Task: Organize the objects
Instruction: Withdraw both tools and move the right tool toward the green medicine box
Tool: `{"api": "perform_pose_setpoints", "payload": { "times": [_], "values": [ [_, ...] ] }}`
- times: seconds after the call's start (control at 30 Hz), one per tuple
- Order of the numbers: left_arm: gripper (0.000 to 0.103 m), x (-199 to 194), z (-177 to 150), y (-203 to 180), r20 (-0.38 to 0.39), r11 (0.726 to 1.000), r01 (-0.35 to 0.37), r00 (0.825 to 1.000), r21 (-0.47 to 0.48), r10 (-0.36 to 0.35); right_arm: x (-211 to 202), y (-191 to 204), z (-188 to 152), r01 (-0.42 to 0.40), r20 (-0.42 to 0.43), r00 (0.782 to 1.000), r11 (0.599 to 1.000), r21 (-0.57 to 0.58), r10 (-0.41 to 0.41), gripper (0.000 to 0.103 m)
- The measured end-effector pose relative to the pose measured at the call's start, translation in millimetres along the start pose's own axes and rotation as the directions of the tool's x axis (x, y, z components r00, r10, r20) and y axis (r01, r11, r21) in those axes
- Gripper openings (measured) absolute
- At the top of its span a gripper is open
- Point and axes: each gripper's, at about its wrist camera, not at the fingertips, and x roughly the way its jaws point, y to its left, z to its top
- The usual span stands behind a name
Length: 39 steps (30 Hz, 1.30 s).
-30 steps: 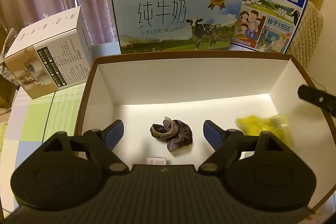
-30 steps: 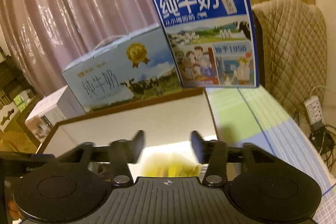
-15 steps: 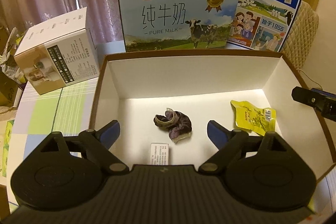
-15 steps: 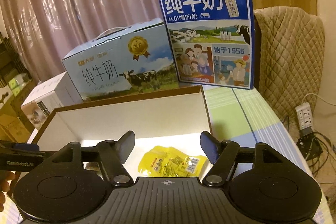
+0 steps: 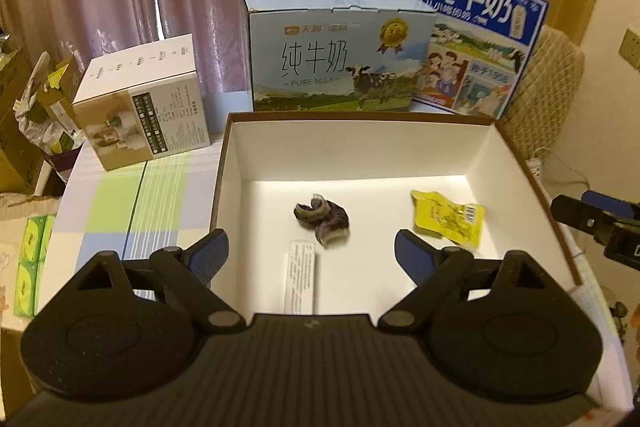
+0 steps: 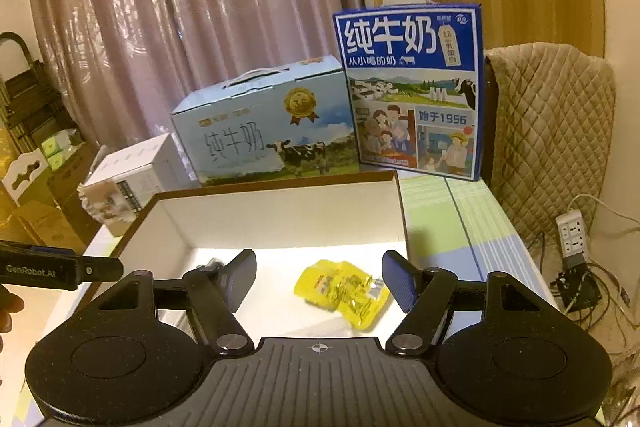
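Yellow snack packet (image 5: pixel 448 219) lies flat by the right wall of the open white-lined box (image 5: pixel 352 147), the dark crumpled wrapper (image 5: pixel 322 217) mid-floor, a white sachet (image 5: pixel 301 277) near the front edge. Left tool (image 5: pixel 310 253) and right tool (image 6: pixel 319 279) both hang spread wide, empty, milk cartons (image 5: pixel 340 55) behind on the tabletop (image 5: pixel 132 203)
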Motion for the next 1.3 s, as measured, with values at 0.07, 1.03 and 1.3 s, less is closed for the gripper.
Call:
{"api": "perform_pose_setpoints", "payload": {
  "times": [0.07, 1.03, 1.3],
  "values": [
    [0.088, -14, -8, 1, 0.005, 0.999, 0.029, 1.000, -0.017, -0.029, -13, 2, -4, -0.005, 0.004, 1.000, 1.000, -0.005, 0.005, 0.067],
    [0.095, -86, -109, 1, 0.028, 0.980, 0.045, 0.999, -0.192, -0.041, -69, 31, -72, -0.102, -0.093, 0.991, 0.995, -0.023, 0.100, 0.067],
    [0.095, -74, -118, -4, -0.003, 0.995, 0.007, 1.000, -0.097, -0.008, -52, 27, -89, -0.118, -0.159, 0.981, 0.993, -0.030, 0.112, 0.066]
  ]
}}
